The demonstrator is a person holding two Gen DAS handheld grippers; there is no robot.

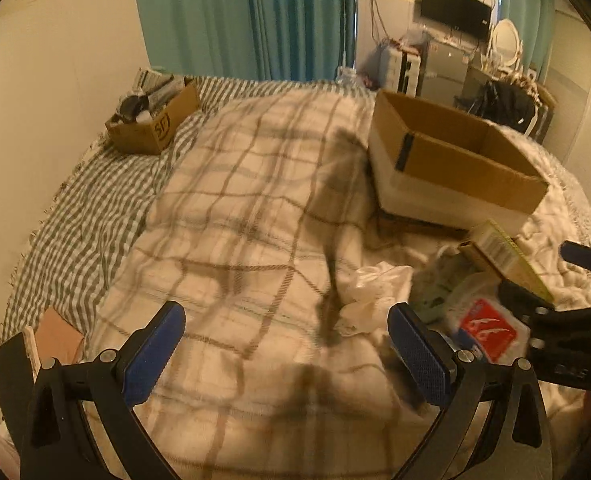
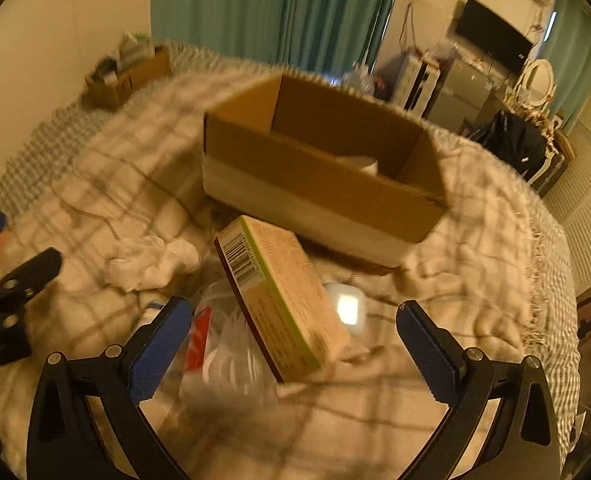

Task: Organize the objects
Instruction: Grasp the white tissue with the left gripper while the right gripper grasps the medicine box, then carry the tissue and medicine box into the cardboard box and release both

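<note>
The right hand-held gripper (image 2: 291, 344) hangs with jaws spread wide around a tilted green-edged carton (image 2: 279, 300), not touching it. The left hand-held gripper (image 1: 287, 344) is likewise wide apart above the plaid blanket (image 1: 235, 200). Beyond the carton sits the large cardboard box (image 2: 319, 176) on the bed.

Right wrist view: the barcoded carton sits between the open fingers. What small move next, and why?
Probably ease the right gripper forward and down so its pads straddle the barcoded carton, then close. The jaws are open and empty, the carton lies tilted on the pile, and the large cardboard box stands open just behind it.
</note>
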